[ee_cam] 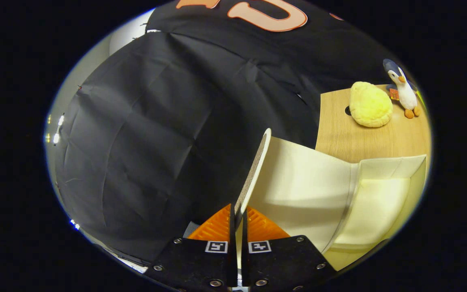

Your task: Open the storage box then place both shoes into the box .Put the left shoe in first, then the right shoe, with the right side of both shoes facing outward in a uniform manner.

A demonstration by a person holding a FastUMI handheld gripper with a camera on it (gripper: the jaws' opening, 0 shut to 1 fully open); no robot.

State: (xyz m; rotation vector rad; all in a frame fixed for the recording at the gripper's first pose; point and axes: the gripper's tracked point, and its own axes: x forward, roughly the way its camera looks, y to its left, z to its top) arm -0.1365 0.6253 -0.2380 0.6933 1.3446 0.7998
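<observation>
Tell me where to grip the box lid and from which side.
Grip the lid by its thin free edge, coming edge-on from the front, one finger on each face. It stands raised above the open box, and the gripper is already shut on that edge.

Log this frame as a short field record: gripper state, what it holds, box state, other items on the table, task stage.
gripper: hand-held gripper, fingers closed on the lid's edge
held item: box lid, swung up, seen edge-on
storage box: open, cream interior, no shoe seen in the visible part
table: wooden, beyond the box
other items: yellow plush and penguin toy side by side on the table
task stage: opening the box; shoes not yet placed
</observation>
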